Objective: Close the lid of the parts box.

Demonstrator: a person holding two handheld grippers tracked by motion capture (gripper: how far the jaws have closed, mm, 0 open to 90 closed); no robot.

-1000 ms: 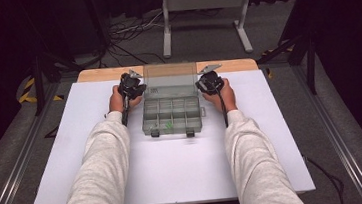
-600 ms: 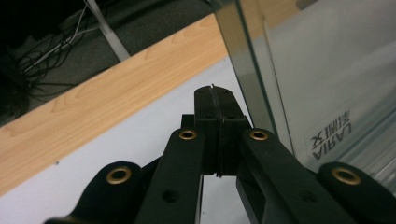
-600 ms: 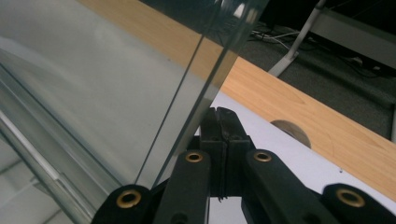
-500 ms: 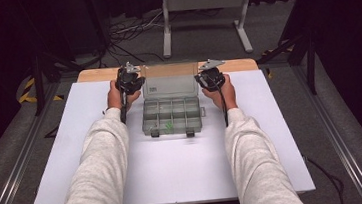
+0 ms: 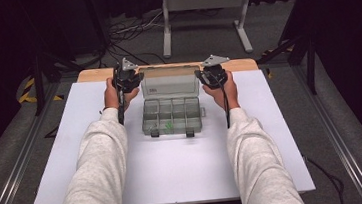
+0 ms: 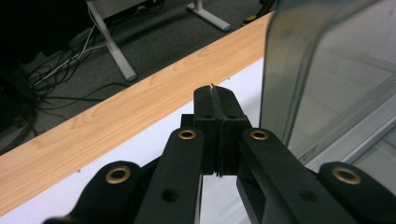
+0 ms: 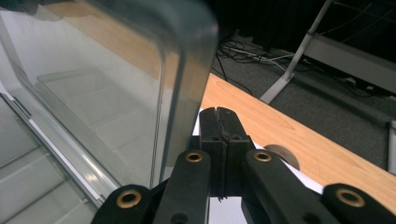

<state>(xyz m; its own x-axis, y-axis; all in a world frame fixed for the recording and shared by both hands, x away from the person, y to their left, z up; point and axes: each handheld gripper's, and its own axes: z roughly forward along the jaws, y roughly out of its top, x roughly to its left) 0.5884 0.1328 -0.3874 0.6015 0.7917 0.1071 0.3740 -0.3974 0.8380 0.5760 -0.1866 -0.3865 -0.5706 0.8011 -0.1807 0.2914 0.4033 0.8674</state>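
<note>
Clear plastic compartment box (image 5: 172, 114) sits mid-way on the white table (image 5: 273, 138), lid (image 5: 170, 83) raised, with the left gripper (image 5: 133, 80) and right gripper (image 5: 205, 76) flanking the lid, both clamped shut and empty.

a: any legible markings?
b: none. the box lid (image 5: 169, 83) carries a small pale label at its left, too small to read. nothing else bears print.
</note>
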